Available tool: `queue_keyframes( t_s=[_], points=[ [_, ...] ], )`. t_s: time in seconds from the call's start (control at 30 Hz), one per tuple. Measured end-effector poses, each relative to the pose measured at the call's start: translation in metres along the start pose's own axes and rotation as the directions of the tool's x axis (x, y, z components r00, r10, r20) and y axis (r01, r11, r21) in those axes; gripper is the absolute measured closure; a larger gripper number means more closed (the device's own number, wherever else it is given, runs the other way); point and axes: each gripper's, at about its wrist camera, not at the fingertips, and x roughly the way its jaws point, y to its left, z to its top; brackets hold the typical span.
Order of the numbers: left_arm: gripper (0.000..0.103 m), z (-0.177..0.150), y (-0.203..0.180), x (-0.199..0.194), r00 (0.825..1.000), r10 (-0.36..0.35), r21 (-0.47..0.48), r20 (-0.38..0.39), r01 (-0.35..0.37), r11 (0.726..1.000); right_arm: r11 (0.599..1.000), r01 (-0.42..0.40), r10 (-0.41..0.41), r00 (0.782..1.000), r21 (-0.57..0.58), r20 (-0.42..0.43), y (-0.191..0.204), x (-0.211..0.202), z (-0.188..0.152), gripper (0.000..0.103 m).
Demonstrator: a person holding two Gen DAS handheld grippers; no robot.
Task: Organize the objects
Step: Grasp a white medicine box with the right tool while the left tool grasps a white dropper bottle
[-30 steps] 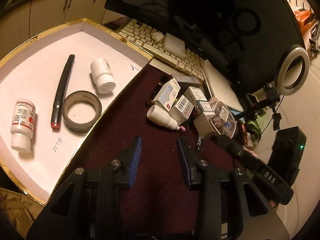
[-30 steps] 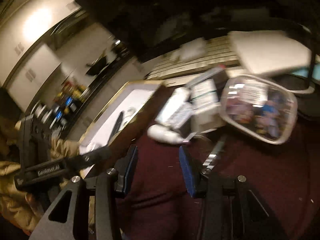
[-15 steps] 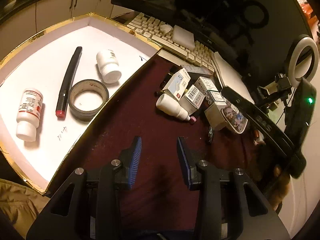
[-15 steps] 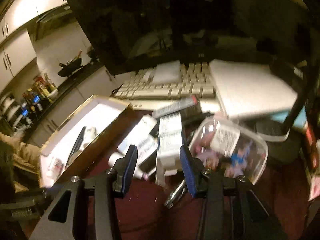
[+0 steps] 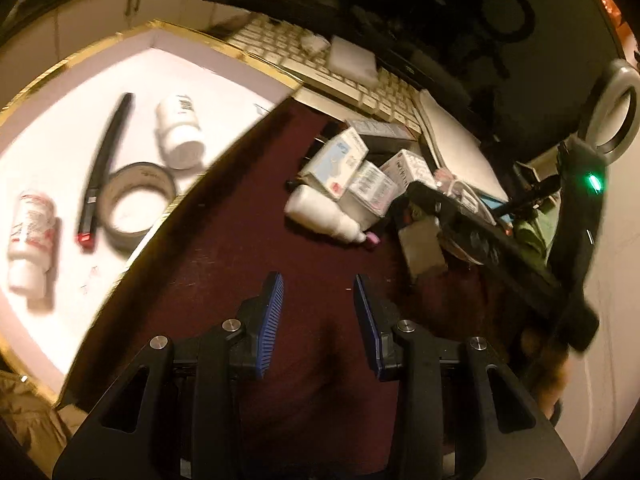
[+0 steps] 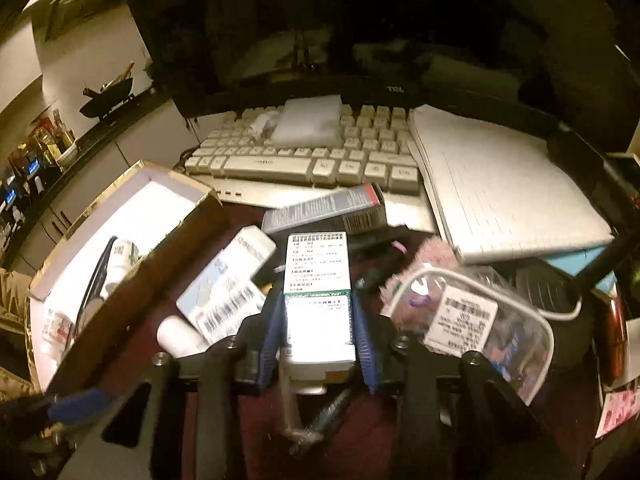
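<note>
Right wrist view: the right hand-held gripper has just been narrowing its jaws on a white and green medicine box; the blue pads sit against both long sides.
Medicine box place: on the dark red surface, amid clutter, at 12 o'clock from the jaws.
At 10 o'clock: a second box with a barcode, and farther out a gold-rimmed tray.
At 2 o'clock: a clear pouch, just beside the right jaw.
Behind: a keyboard and a lined notebook.
Left wrist view: the left hand-held gripper hangs half open over bare surface, nothing between its pads.
Tray contents: two white bottles, a black pen, a tape roll.
</note>
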Motion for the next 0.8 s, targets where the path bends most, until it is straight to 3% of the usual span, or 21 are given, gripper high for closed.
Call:
queue_keyframes(
  t_s=[0.2,0.33,0.6,0.73,0.8],
  points=[
    [0.067,0.020,-0.001,0.028,0.999,-0.003,-0.053,-0.047,0.000,0.999,0.995,-0.082,0.081,0.996,0.060,0.024,-0.010,-0.014,-0.025,0.069],
    [0.067,0.027,0.005,0.044,0.996,-0.012,-0.142,-0.086,-0.001,0.990,0.993,-0.094,0.092,0.995,0.074,0.029,-0.013,-0.022,-0.033,0.069],
    [0.067,0.046,0.015,0.058,0.995,-0.039,-0.262,-0.092,0.014,0.965,0.994,-0.098,0.096,0.995,0.043,0.039,-0.014,-0.026,-0.041,0.069],
    [0.067,0.055,0.011,0.064,0.998,-0.005,-0.270,-0.065,-0.013,0.963,0.992,-0.105,0.102,0.994,0.064,0.043,-0.020,-0.026,-0.041,0.069],
    [0.067,0.056,0.002,0.067,0.998,0.038,-0.219,-0.059,-0.050,0.975,0.992,-0.108,0.105,0.994,0.073,0.044,-0.022,-0.027,-0.042,0.069]
  ],
)
